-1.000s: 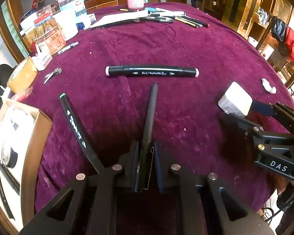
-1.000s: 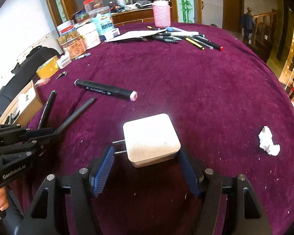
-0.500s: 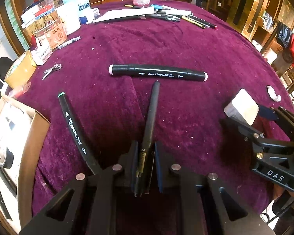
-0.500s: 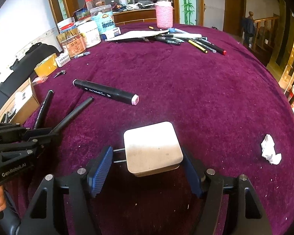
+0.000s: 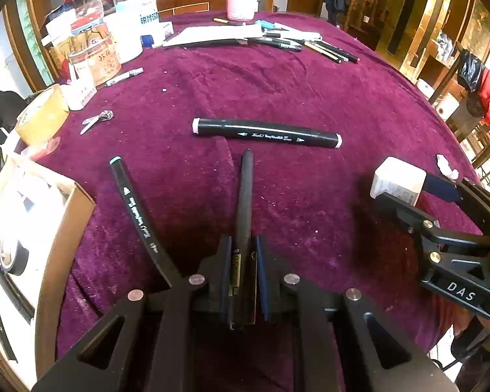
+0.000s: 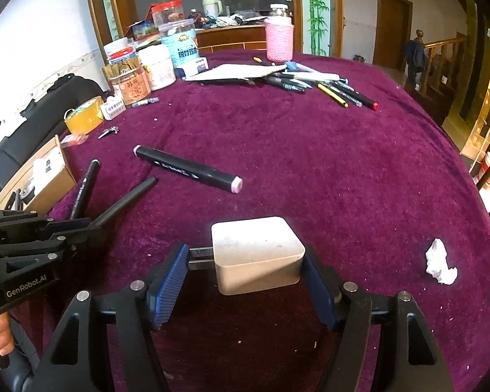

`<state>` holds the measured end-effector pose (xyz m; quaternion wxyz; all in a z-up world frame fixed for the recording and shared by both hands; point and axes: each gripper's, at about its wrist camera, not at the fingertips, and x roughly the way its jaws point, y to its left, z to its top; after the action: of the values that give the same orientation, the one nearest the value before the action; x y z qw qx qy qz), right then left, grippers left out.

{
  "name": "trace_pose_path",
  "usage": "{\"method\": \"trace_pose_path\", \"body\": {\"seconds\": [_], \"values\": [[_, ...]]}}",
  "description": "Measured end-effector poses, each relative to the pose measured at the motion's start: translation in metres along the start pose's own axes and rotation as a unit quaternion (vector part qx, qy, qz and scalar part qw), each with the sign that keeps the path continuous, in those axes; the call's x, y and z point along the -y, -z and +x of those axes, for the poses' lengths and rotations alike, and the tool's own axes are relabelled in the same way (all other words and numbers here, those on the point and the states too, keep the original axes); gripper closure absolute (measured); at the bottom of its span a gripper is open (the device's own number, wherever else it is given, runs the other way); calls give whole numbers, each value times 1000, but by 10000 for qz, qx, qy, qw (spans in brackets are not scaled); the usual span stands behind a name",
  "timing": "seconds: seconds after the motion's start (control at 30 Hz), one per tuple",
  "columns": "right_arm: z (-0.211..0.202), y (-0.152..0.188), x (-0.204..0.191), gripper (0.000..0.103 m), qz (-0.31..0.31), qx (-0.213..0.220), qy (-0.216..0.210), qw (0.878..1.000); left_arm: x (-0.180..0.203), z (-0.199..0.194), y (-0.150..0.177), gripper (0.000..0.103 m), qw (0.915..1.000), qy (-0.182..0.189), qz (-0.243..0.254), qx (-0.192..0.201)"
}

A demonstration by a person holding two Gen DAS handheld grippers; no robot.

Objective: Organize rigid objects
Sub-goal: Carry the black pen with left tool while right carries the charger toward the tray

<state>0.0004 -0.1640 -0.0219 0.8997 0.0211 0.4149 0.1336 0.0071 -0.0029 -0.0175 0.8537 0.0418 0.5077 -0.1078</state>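
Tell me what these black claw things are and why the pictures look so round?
Each claw is a gripper that a person holds, one per hand, with a wide-angle camera on it that bends the picture round. One picture looks along the left gripper, whose jaws are shut on a slim black pen. The other looks along the right gripper, with a white plug-in charger between its jaws. Both are over a table with a purple cloth. On it lie a fat black marker, a thinner marker with a teal cap, a crumpled white paper scrap, and more pens and jars at the back.
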Motion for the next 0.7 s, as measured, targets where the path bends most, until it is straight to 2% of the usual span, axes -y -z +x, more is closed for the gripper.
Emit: {"method": "trace_pose_path", "body": {"seconds": [0.7], "values": [[-14,-20,-32,30,-315,262,-213,9989,-29,-37,6,89,9989,-74,-290,359]]}}
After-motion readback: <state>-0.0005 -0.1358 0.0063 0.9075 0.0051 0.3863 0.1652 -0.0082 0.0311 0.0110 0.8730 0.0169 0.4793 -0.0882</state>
